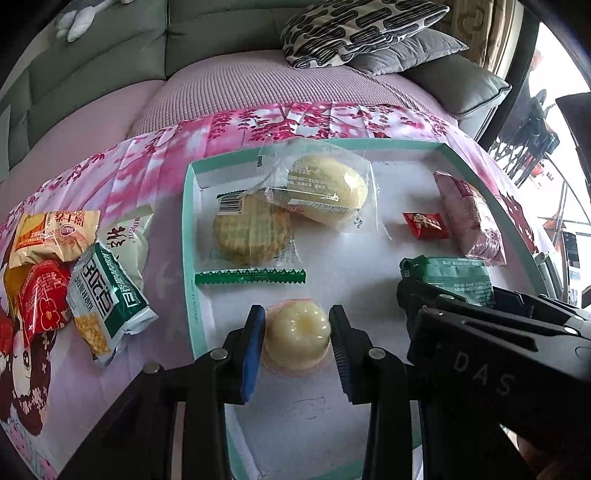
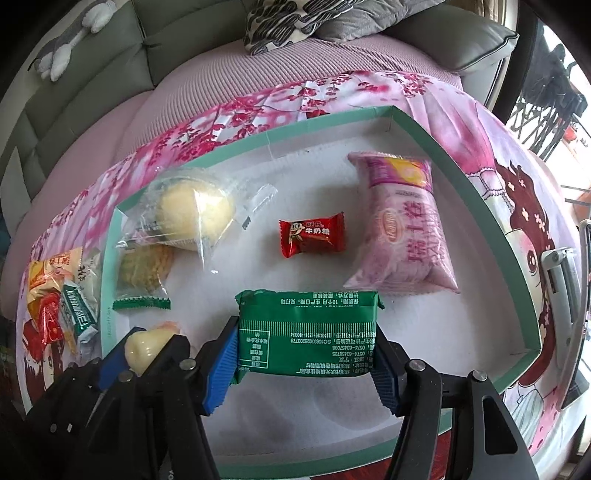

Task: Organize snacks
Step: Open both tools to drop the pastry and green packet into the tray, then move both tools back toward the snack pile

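Observation:
A white tray with a teal rim (image 1: 188, 221) (image 2: 436, 133) holds a wrapped yellow cake (image 1: 325, 192) (image 2: 192, 214), a round cracker pack (image 1: 251, 232) (image 2: 144, 269), a red candy (image 1: 424, 225) (image 2: 312, 236) and a pink wafer pack (image 1: 469, 218) (image 2: 402, 229). My left gripper (image 1: 297, 339) (image 2: 147, 347) is shut on a pale yellow jelly cup (image 1: 297, 332) (image 2: 144, 345) low over the tray's near left. My right gripper (image 2: 306, 354) is shut on a green snack pack (image 2: 306, 332) (image 1: 454, 277) over the tray's near middle.
Several loose snack packs (image 1: 74, 266) (image 2: 62, 302) lie on the pink floral cloth (image 1: 155, 162) left of the tray. Behind the table is a grey sofa (image 1: 110, 55) with patterned cushions (image 1: 351, 26). A window and dark stands are at the right.

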`<action>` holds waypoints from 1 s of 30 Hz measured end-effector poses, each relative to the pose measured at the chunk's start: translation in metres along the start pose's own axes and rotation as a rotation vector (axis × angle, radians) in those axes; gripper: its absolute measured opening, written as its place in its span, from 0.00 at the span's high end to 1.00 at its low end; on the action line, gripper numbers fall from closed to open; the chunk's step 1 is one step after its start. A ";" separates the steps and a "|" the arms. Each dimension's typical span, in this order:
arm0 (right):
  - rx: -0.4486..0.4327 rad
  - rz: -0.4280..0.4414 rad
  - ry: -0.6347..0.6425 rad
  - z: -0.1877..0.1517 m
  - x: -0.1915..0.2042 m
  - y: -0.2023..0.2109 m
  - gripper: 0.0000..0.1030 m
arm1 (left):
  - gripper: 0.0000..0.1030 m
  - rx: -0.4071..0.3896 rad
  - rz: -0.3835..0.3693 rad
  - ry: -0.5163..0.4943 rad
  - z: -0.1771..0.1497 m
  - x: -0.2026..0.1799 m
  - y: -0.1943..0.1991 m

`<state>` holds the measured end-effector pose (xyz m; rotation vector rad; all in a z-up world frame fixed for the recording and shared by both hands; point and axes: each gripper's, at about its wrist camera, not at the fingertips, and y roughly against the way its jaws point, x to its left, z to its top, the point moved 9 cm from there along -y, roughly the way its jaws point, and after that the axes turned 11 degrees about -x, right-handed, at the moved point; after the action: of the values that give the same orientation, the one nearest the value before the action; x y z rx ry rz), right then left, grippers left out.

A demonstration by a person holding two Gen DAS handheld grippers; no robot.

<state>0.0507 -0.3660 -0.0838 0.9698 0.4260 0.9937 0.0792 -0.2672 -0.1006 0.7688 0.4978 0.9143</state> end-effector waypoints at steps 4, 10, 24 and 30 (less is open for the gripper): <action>-0.004 -0.001 0.001 0.000 -0.001 -0.001 0.34 | 0.64 0.002 0.007 -0.011 0.000 0.000 0.000; -0.002 -0.007 0.007 0.000 0.003 -0.005 0.33 | 0.61 0.014 0.008 -0.010 -0.002 0.000 -0.001; -0.020 -0.011 0.005 0.006 -0.003 0.009 0.29 | 0.38 -0.022 0.014 -0.020 0.006 0.000 0.017; -0.078 -0.001 0.008 0.017 -0.003 0.030 0.29 | 0.35 -0.047 0.021 -0.012 0.014 0.003 0.030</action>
<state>0.0457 -0.3703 -0.0500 0.8958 0.3918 1.0067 0.0745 -0.2580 -0.0689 0.7372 0.4568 0.9370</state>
